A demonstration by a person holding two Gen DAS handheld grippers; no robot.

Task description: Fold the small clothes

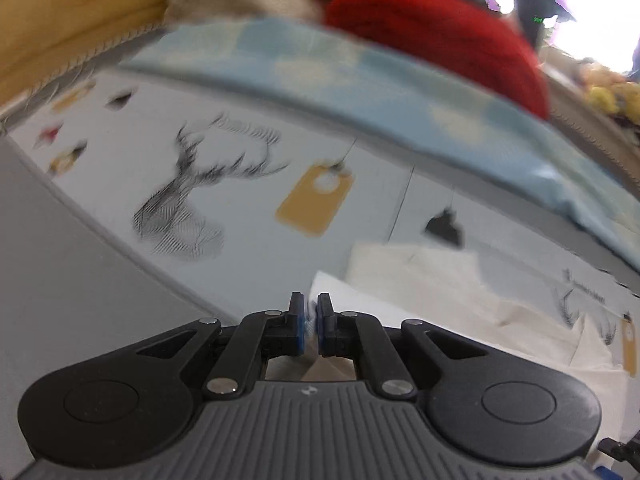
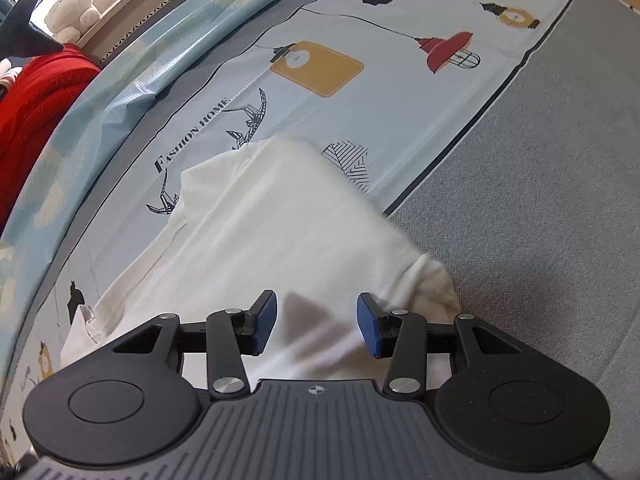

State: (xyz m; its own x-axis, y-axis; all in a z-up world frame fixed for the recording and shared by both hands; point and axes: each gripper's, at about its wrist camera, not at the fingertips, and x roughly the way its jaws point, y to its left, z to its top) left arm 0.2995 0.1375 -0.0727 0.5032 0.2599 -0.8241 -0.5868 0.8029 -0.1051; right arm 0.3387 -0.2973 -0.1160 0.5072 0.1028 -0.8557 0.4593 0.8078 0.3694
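White garment (image 2: 280, 216) sprawled over printed cloth (image 2: 400, 92) reading "FASHION HOME"; pinched at its edge by left gripper (image 1: 311, 322), straddled by wide-spread right gripper (image 2: 317, 326).

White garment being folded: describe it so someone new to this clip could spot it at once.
Find the pale printed cloth with lamps and "FASHION HOME" lettering that covers the grey surface. The white garment lies on it, right ahead of the open right gripper. It is the only plain, unprinted fabric there, unlike the red knit beyond.
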